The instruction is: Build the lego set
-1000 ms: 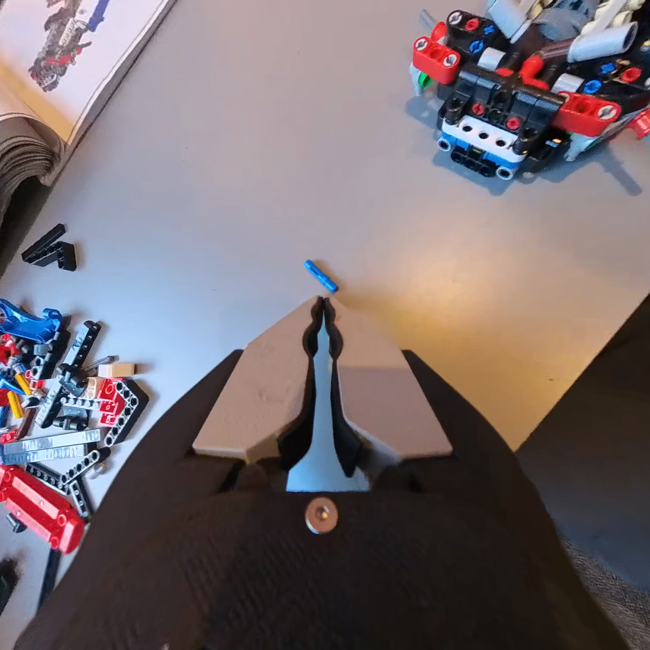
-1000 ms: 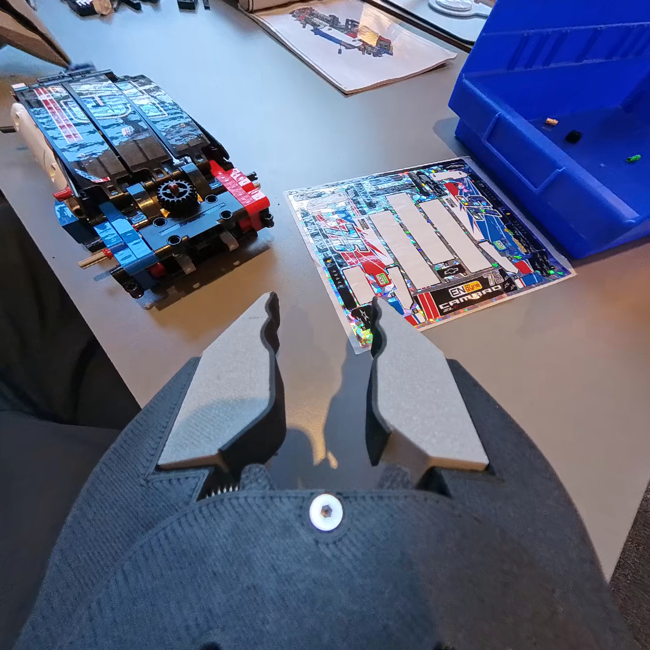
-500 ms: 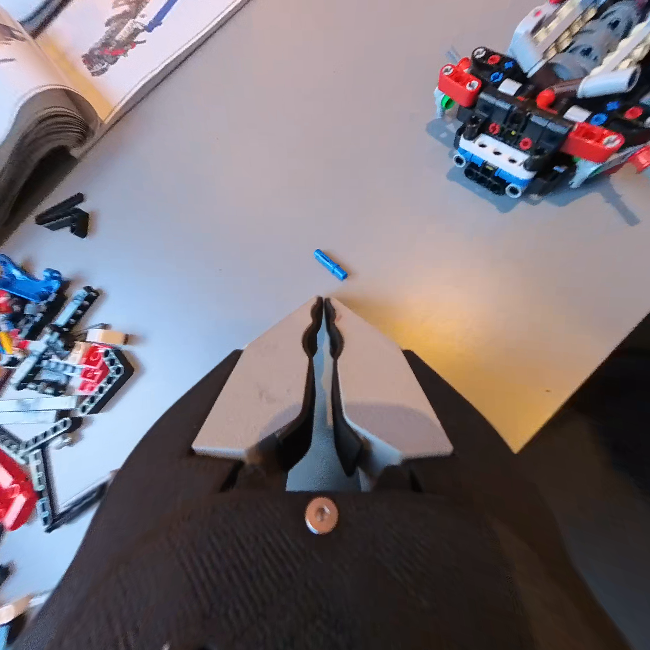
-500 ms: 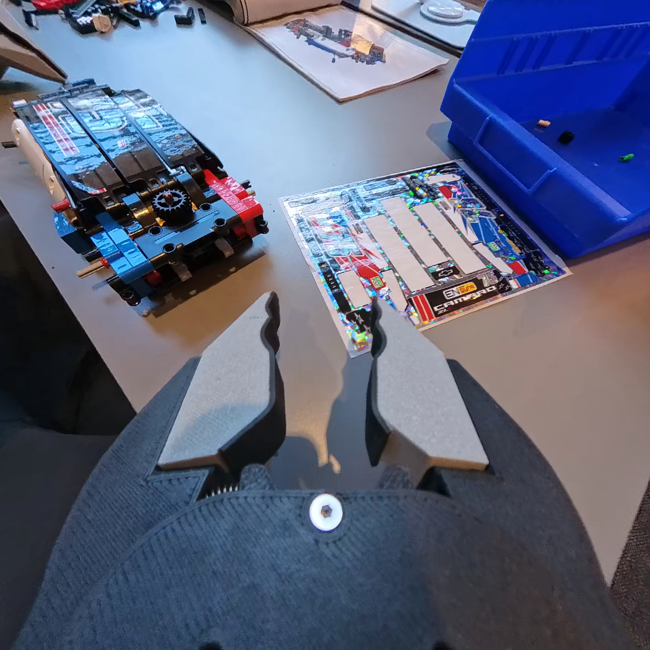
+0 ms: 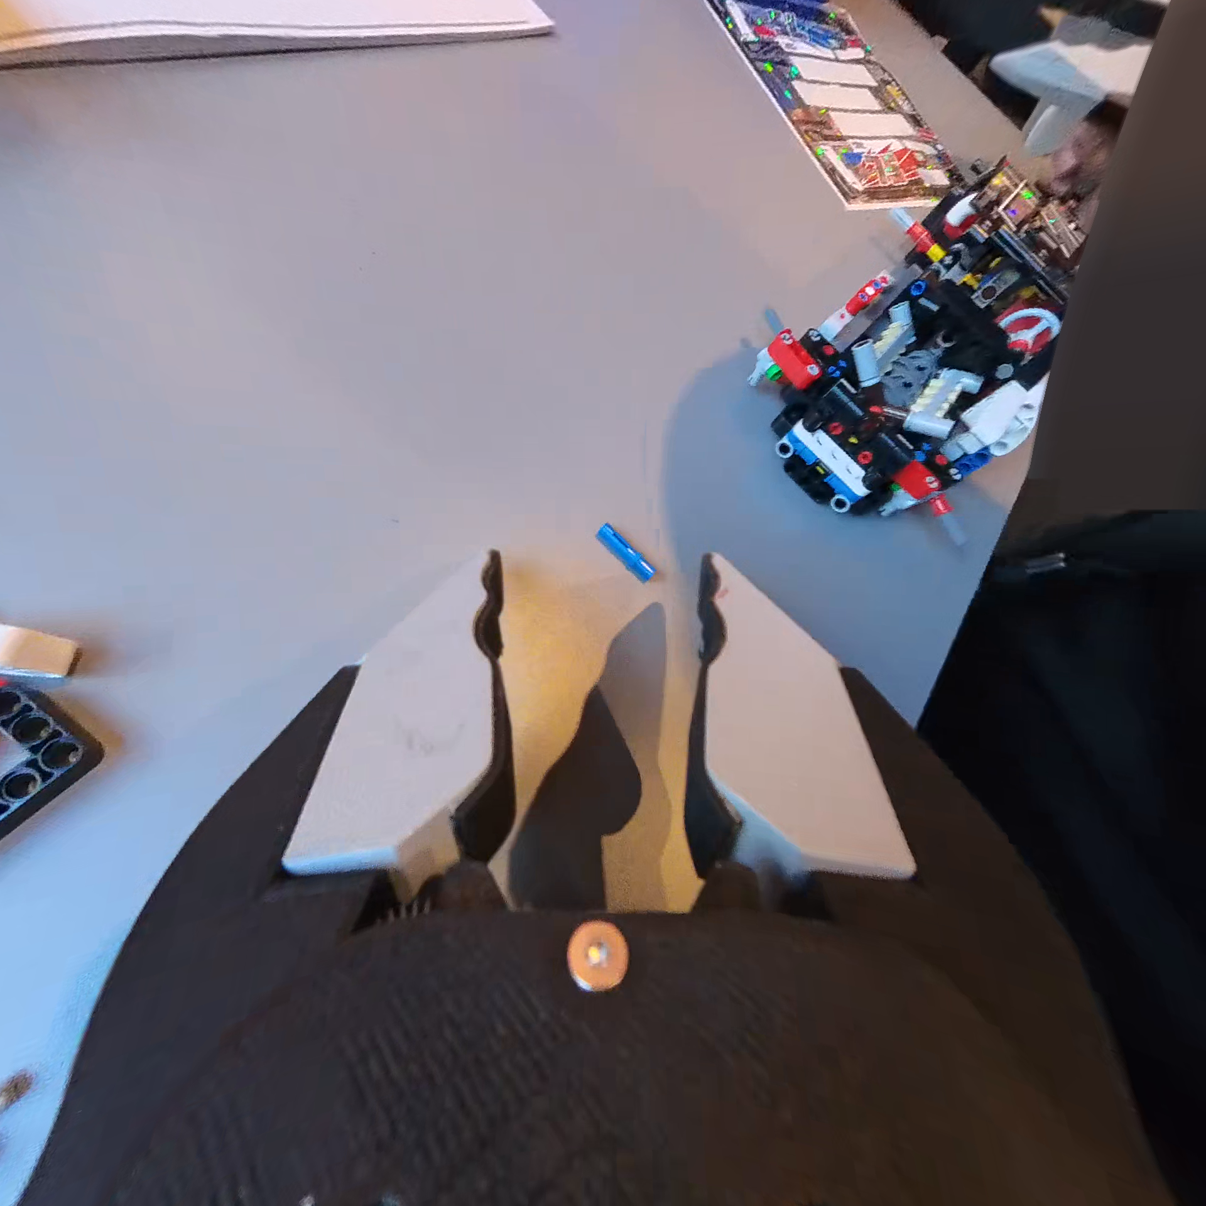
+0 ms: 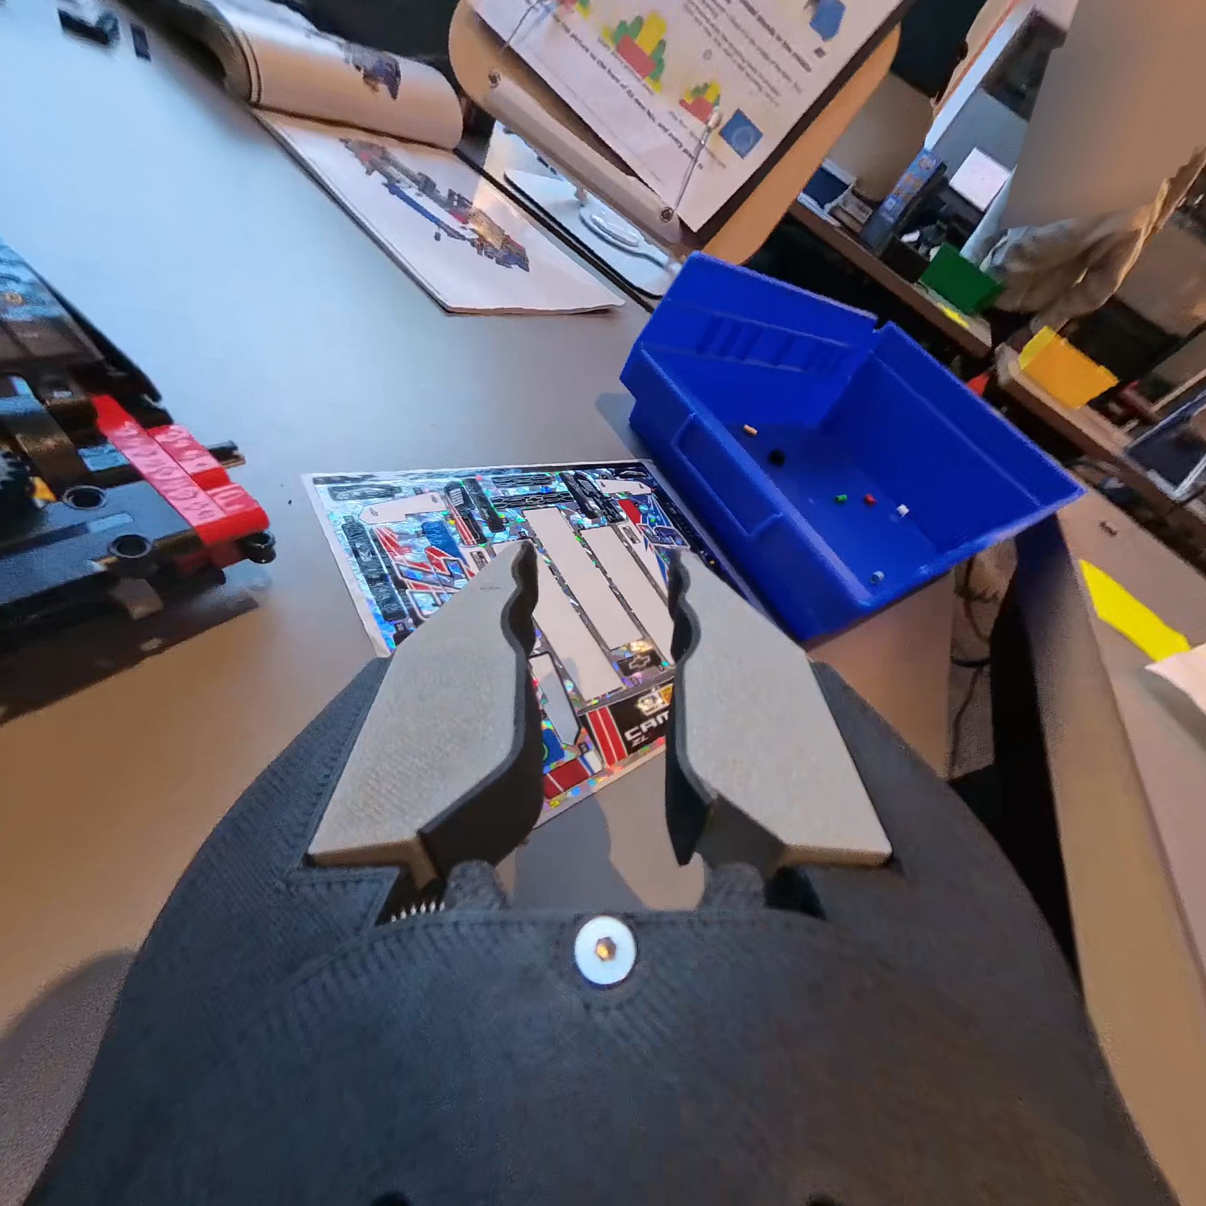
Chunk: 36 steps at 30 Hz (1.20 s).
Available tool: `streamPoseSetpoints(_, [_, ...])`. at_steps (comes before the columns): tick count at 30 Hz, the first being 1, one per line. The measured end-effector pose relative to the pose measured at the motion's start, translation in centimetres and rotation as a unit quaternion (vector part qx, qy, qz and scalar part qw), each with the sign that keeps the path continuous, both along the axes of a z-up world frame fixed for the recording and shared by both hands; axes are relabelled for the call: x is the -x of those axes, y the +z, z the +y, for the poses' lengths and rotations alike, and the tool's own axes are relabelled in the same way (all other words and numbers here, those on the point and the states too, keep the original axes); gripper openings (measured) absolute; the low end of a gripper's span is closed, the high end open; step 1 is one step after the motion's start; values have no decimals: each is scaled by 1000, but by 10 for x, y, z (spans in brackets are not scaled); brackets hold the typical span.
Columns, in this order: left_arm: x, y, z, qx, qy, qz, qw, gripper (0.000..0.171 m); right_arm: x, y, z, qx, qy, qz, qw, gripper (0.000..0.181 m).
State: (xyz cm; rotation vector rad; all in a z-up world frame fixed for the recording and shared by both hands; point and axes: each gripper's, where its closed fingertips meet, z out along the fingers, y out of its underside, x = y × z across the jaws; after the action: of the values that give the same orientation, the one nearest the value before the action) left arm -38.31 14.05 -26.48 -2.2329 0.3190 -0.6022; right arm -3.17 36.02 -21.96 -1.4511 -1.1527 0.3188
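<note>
I am holding my left gripper (image 5: 599,566) jaws wide; small blue plastic pin (image 5: 624,552) lying just ahead, between the tips, nearer the right one.

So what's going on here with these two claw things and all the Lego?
A person is building a Lego car with a handheld gripper in each hand. The left gripper is open just short of a small blue pin lying loose on the table, probably about to pick it up. The right gripper is open and empty over a shiny sticker sheet, beside a blue bin. The half-built car sits untouched.
</note>
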Motion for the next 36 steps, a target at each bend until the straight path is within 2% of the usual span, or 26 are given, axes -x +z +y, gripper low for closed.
streamPoseSetpoints(6, [5, 4, 2, -60, 26, 102, 993, 70, -1, 9, 0, -60, -18, 4, 998, 36])
streamPoseSetpoints(9, [9, 2, 3, -63, 39, 134, 988, 73, -10, 17, -8, -28, -43, 38, 998, 37])
streamPoseSetpoints(13, [18, -3, 2, -45, 83, 156, 983, 73, -29, 1, -52, 84, -82, 18, 993, 47])
streamPoseSetpoints(16, [21, -8, -2, -21, 108, 151, 982, 73, -39, -11, -101, 129, -59, -18, 990, 46])
streamPoseSetpoints(22, [-1, -12, -16, 2, 94, 110, 989, 71, -66, -10, -157, 90, -53, -46, 993, 45])
streamPoseSetpoints(27, [-18, -10, -14, 4, 101, 86, 991, 62, -64, -6, -174, 97, -32, -34, 994, 45])
streamPoseSetpoints(29, [-7, -12, -7, 11, 131, 110, 985, 50, -57, -3, -178, 107, -18, -19, 994, 46])
streamPoseSetpoints(32, [-4, -14, 1, 15, 136, 130, 982, 32, -42, 4, -187, 113, 9, -11, 994, 46])
streamPoseSetpoints(36, [-7, -15, 5, 14, 126, 145, 981, 27, -23, 18, -202, 91, 49, -21, 994, 45])
